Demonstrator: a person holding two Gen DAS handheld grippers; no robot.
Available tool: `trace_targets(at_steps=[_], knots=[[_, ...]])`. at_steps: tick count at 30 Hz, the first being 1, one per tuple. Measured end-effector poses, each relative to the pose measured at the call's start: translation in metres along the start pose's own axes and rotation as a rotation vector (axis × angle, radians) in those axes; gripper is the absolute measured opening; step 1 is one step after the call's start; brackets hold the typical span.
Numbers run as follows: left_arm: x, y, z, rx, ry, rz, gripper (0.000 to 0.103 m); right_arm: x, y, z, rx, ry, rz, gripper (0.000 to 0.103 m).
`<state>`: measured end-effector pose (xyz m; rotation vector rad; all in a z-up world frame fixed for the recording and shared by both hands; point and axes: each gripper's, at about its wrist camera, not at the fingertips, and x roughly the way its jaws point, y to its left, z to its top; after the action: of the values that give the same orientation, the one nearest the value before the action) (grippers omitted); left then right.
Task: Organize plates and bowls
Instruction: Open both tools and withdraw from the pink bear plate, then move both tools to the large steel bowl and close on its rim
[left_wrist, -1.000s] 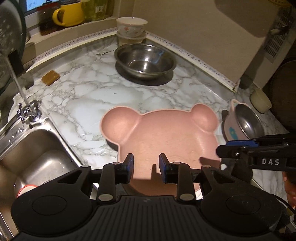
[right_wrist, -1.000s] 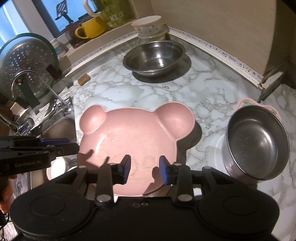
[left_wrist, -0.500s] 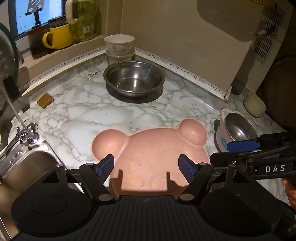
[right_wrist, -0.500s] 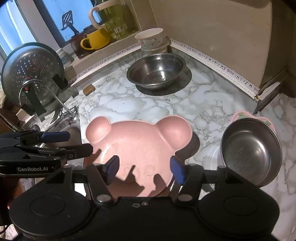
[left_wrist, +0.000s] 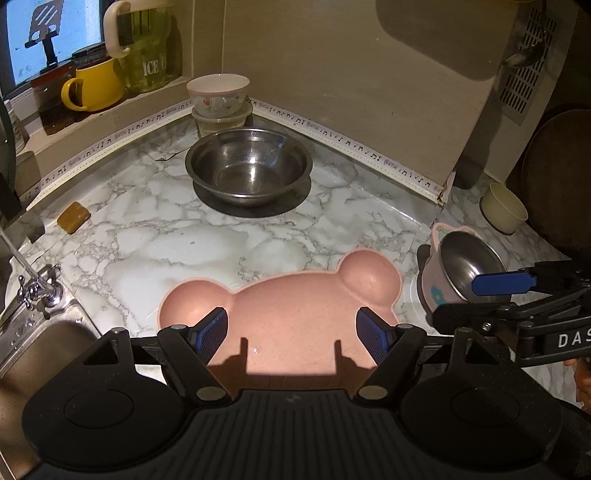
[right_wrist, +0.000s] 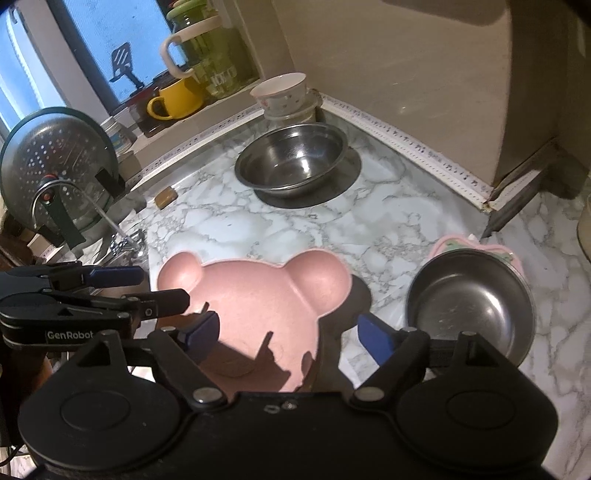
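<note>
A pink bear-shaped plate (left_wrist: 295, 306) lies flat on the marble counter; it also shows in the right wrist view (right_wrist: 258, 299). My left gripper (left_wrist: 291, 334) is open above its near edge, holding nothing. My right gripper (right_wrist: 286, 334) is open too, above the plate's near right side. A small steel bowl in a pink holder (left_wrist: 461, 269) stands right of the plate, also in the right wrist view (right_wrist: 469, 306). A large steel bowl (left_wrist: 249, 166) sits at the back, with a white china bowl (left_wrist: 218, 92) stacked on a clear container behind it.
The sink (left_wrist: 33, 350) and tap (left_wrist: 37, 288) are at the left. A yellow mug (left_wrist: 92, 86) and glass jug (left_wrist: 144, 55) stand on the sill. A cream cup (left_wrist: 504, 208) sits far right. A colander lid (right_wrist: 55, 173) leans by the tap. A brown sponge (left_wrist: 74, 217) lies near the wall.
Both grippers were shut over the pink plate's near edge a second ago. Both have opened wide and drawn back and up; the plate stays flat on the counter.
</note>
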<state>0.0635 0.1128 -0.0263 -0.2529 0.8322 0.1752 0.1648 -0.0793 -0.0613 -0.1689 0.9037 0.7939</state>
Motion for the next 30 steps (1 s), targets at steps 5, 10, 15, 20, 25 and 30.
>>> trace_targets(at_steps=[5,10,15,20,25,30], knots=[[0.008,-0.003,0.014,-0.003,-0.009,-0.008,0.081,0.000,-0.011,0.010,0.005,-0.004,-0.022,0.084],[0.019,0.003,0.040,-0.017,-0.017,0.007,0.083,0.011,-0.021,0.034,0.018,-0.004,-0.059,0.084],[0.039,0.017,0.073,-0.033,-0.023,0.053,0.083,0.031,-0.025,0.065,0.027,-0.009,-0.083,0.084],[0.066,0.034,0.103,-0.029,-0.020,0.143,0.083,0.062,-0.020,0.096,0.014,0.003,-0.071,0.081],[0.095,0.058,0.128,-0.091,0.015,0.133,0.083,0.098,-0.014,0.124,0.034,0.027,-0.070,0.079],[0.127,0.079,0.146,-0.131,0.047,0.145,0.083,0.133,-0.011,0.145,0.040,0.063,-0.095,0.077]])
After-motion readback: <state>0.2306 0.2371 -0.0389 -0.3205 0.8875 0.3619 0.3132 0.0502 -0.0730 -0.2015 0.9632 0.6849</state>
